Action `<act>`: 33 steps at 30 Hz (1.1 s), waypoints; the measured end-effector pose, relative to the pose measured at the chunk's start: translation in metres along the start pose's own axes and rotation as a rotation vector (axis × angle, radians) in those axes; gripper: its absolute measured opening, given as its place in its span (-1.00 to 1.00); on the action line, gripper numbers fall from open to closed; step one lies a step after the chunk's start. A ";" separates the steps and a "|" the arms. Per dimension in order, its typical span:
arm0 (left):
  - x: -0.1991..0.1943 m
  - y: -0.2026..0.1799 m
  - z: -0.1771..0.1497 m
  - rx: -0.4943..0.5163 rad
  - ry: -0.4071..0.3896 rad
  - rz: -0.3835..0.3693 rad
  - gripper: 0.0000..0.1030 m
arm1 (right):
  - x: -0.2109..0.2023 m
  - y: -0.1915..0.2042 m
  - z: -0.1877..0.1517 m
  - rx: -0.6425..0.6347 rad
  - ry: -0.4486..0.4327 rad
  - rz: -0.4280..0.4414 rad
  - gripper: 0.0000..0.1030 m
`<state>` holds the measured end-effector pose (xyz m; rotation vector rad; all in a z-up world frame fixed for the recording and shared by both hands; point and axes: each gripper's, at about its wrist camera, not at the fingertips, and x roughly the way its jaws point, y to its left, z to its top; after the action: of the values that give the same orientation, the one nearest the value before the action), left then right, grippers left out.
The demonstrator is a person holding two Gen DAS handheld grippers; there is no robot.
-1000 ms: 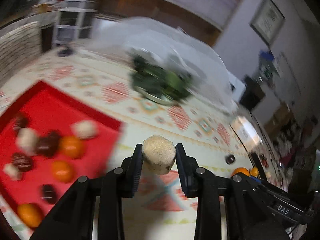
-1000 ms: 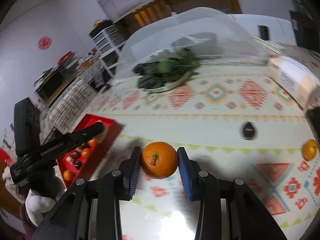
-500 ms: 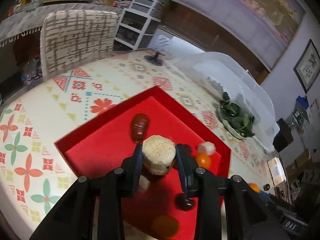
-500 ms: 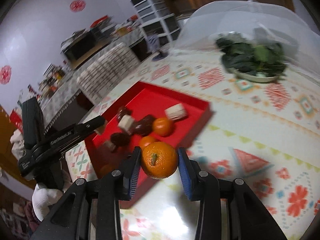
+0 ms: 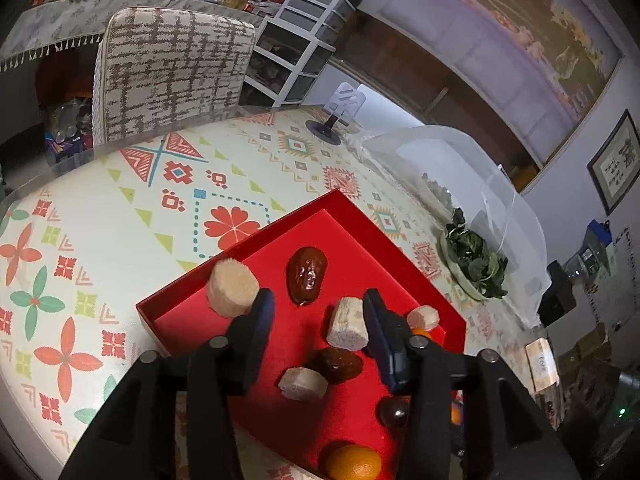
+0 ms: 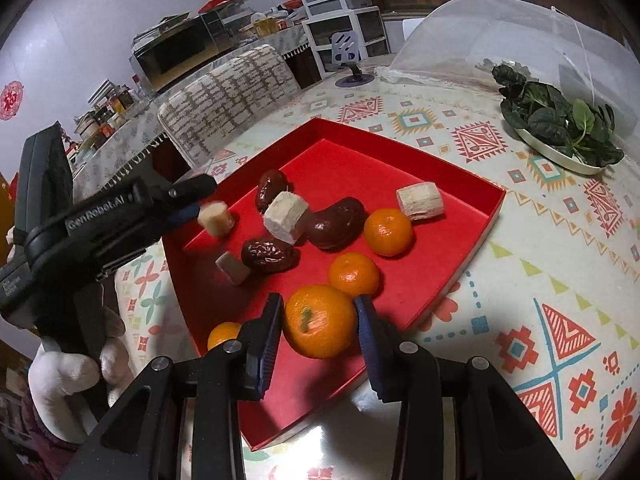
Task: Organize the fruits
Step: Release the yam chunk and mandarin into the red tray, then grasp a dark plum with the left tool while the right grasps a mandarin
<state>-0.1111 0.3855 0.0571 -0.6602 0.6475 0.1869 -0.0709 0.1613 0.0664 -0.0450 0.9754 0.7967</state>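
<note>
A red tray (image 5: 344, 208) (image 6: 476, 208) holds several oranges, dark dates and pale banana chunks. My left gripper (image 5: 318, 316) is open over the tray; a pale banana chunk (image 5: 232, 294) (image 6: 216, 218) sits just outside its left finger, loose at the tray's near-left corner. My right gripper (image 6: 318, 320) is open above the tray's front part, with an orange (image 6: 320, 320) between its fingers, gaps on both sides. The left gripper also shows in the right wrist view (image 6: 192, 200).
A clear dome cover (image 6: 516, 36) and a plate of green leaves (image 6: 560, 128) (image 5: 476, 264) stand beyond the tray. A patterned chair (image 5: 172, 68) is at the table's far edge. A small stand (image 5: 336, 120) sits behind.
Both grippers have opened over the tray. The banana chunk has left the left gripper and lies off to its left. The orange is loose between the right fingers.
</note>
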 end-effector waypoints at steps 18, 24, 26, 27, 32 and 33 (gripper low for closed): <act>-0.018 -0.057 -0.018 0.080 0.017 -0.081 0.30 | -0.038 -0.017 -0.020 0.058 -0.058 0.017 -0.05; -0.016 -0.097 -0.036 0.144 0.058 -0.124 0.45 | -0.066 -0.057 -0.039 0.153 -0.095 -0.011 -0.04; -0.012 -0.112 -0.045 0.170 0.081 -0.141 0.45 | -0.076 -0.074 -0.047 0.192 -0.107 -0.024 -0.03; -0.010 -0.119 -0.049 0.183 0.094 -0.148 0.46 | -0.084 -0.086 -0.053 0.219 -0.116 -0.033 -0.03; 0.006 -0.162 -0.078 0.266 0.178 -0.182 0.51 | -0.115 -0.130 -0.079 0.308 -0.146 -0.083 -0.03; 0.009 -0.172 -0.086 0.288 0.198 -0.190 0.52 | -0.124 -0.143 -0.086 0.334 -0.157 -0.098 -0.03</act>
<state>-0.0848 0.1969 0.0874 -0.4616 0.7797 -0.1484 -0.0823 -0.0465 0.0656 0.2533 0.9388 0.5313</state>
